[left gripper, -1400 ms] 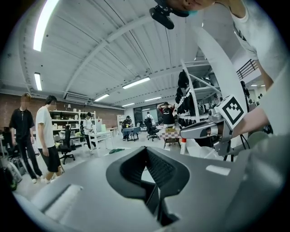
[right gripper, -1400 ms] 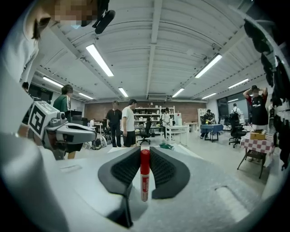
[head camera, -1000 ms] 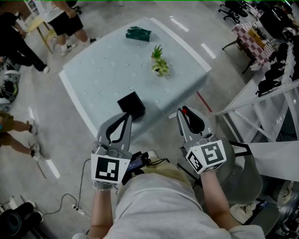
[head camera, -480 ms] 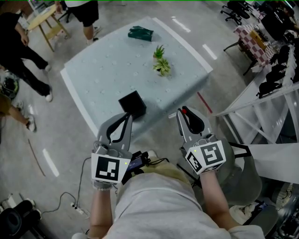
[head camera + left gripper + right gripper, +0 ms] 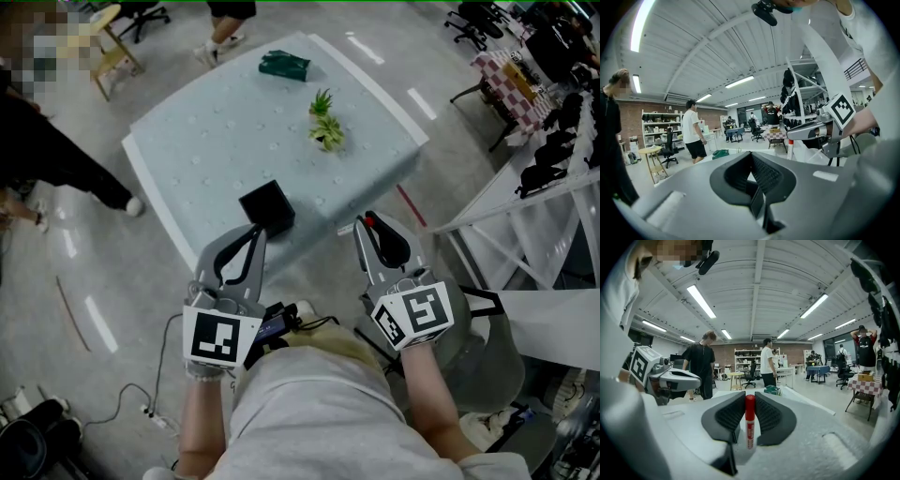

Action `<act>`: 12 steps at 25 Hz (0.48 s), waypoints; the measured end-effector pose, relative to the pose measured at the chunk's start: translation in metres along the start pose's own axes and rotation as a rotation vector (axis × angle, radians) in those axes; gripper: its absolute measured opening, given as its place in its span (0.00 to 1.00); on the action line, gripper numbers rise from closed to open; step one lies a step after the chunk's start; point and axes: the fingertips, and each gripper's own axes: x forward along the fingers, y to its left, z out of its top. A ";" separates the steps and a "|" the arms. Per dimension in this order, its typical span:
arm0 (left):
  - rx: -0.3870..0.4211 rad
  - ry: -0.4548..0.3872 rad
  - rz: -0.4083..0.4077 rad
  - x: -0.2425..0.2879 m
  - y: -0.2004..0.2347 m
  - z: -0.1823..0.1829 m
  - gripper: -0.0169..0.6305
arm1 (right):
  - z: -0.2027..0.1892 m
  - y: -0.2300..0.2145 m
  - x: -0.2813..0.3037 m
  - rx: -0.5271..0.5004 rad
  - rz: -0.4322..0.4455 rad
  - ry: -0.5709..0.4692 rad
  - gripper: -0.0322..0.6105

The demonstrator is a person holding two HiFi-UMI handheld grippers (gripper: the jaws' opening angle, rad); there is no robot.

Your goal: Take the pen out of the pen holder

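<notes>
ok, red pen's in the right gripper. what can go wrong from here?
1. The right gripper pinches the red pen lengthwise, past the edge of the table; a slip would likely drop it on the floor.
2. The shut left gripper sits close to the black pen holder near that edge; a bump could knock it off.
3. A person is close to the table.

Open lab: shelving [image 5: 658, 123], office chairs [image 5: 670, 148]
</notes>
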 end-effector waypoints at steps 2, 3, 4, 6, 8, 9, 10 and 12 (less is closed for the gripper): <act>-0.001 0.001 0.000 0.000 0.001 0.000 0.03 | 0.001 0.001 0.001 -0.004 0.000 0.002 0.14; -0.002 0.001 0.000 0.000 0.002 0.001 0.03 | 0.002 0.001 0.001 -0.005 0.000 0.002 0.14; -0.002 0.000 0.001 0.000 0.002 0.001 0.03 | 0.002 0.001 0.001 -0.004 0.000 0.001 0.14; -0.004 -0.001 0.002 0.000 0.001 0.001 0.03 | 0.002 0.000 0.001 -0.004 0.000 0.000 0.14; -0.004 0.000 0.001 0.001 0.001 0.000 0.03 | 0.003 0.000 0.000 -0.007 0.000 0.000 0.14; -0.004 -0.001 0.001 0.001 0.001 0.000 0.03 | 0.003 0.000 0.001 -0.008 0.000 0.001 0.14; -0.004 -0.002 0.001 0.001 0.001 0.001 0.03 | 0.003 -0.001 0.001 -0.009 0.000 0.001 0.14; -0.005 -0.005 0.000 0.001 0.000 0.001 0.03 | 0.002 -0.001 0.001 -0.012 0.001 0.002 0.14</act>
